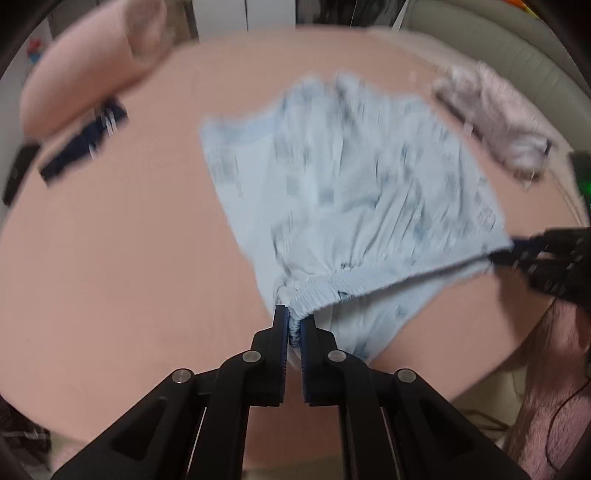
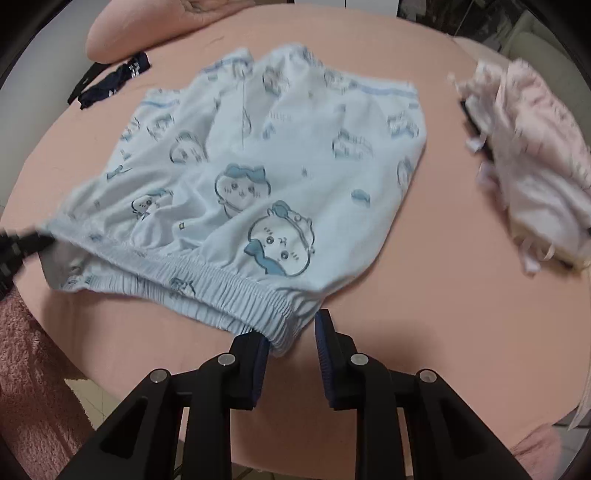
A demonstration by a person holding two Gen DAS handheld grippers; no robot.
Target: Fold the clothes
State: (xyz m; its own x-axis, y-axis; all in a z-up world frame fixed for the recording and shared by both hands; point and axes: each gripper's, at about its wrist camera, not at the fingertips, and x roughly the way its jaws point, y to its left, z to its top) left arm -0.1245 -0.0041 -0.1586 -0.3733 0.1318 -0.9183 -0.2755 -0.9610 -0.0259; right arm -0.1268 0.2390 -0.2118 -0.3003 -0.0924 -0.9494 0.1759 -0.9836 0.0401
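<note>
Light blue shorts (image 2: 266,177) with cartoon prints lie spread on the pink round table (image 2: 424,302), waistband toward me; they also show in the left wrist view (image 1: 343,184). My left gripper (image 1: 294,325) is shut on the left end of the elastic waistband. My right gripper (image 2: 291,332) is open, its fingers either side of the waistband's right corner, the cloth resting against the left finger (image 2: 258,354). The right gripper shows at the right in the left wrist view (image 1: 517,254); the left gripper shows at the left in the right wrist view (image 2: 26,240).
A pale pink crumpled garment (image 2: 535,170) lies at the table's right edge. A dark navy item (image 2: 110,81) lies at the far left, beside a pink cushion (image 2: 140,29). A pink fluffy cloth (image 2: 33,369) hangs near the front left edge.
</note>
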